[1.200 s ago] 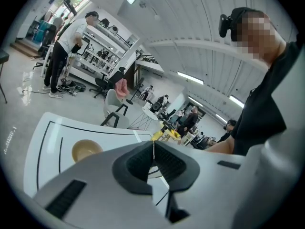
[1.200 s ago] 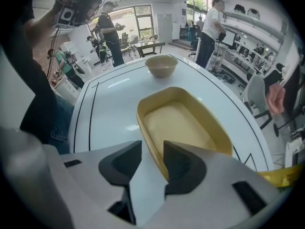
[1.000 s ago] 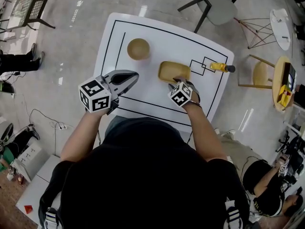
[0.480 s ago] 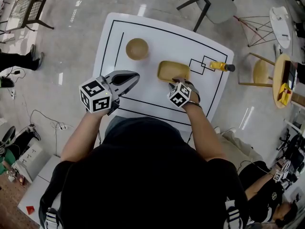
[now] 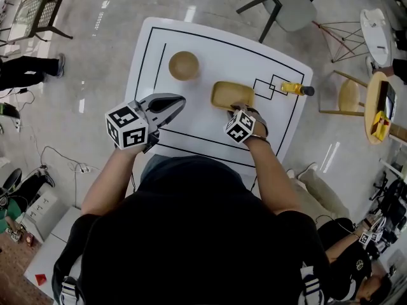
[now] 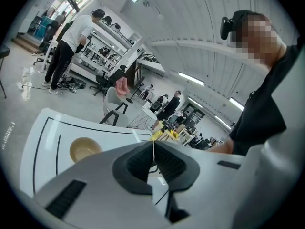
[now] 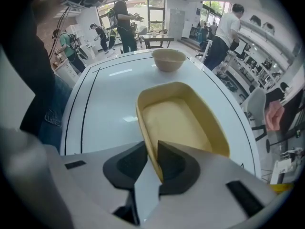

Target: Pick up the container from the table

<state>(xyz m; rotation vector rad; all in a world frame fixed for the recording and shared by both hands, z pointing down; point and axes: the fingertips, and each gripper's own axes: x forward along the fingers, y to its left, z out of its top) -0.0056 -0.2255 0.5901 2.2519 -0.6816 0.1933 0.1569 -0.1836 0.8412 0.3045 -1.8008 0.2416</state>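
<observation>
Two grippers reach out over a white table (image 5: 219, 53) marked with black lines, one in each hand of a person in a dark top. The left gripper (image 5: 180, 100) hangs over the near left part of the table and points slightly downward. Its own view shows the two dark pads pressed together along a thin seam, with nothing between them.

The right gripper (image 5: 240, 109) points steeply down at the near end of the container (image 5: 232, 94). This is a shallow yellow dish with rounded corners, lying on the table near its middle and a little to the right. The right gripper's jaws have just been closing. The right gripper view shows the container's near rim standing between the pads, one pad against the outer wall and the other against the inner wall, so the rim is pinched.

Beyond the container and to its left, a tan bowl (image 5: 184, 65) stands upright, well apart from it. To the container's right, near the table's right edge, a yellow bottle (image 5: 291, 88) with a dark cap lies on its side beside some small drawn squares.

Past the far edge, a grey chair (image 5: 289, 8) stands on the glossy floor. Both gripper views show people standing farther off among desks and shelves.
</observation>
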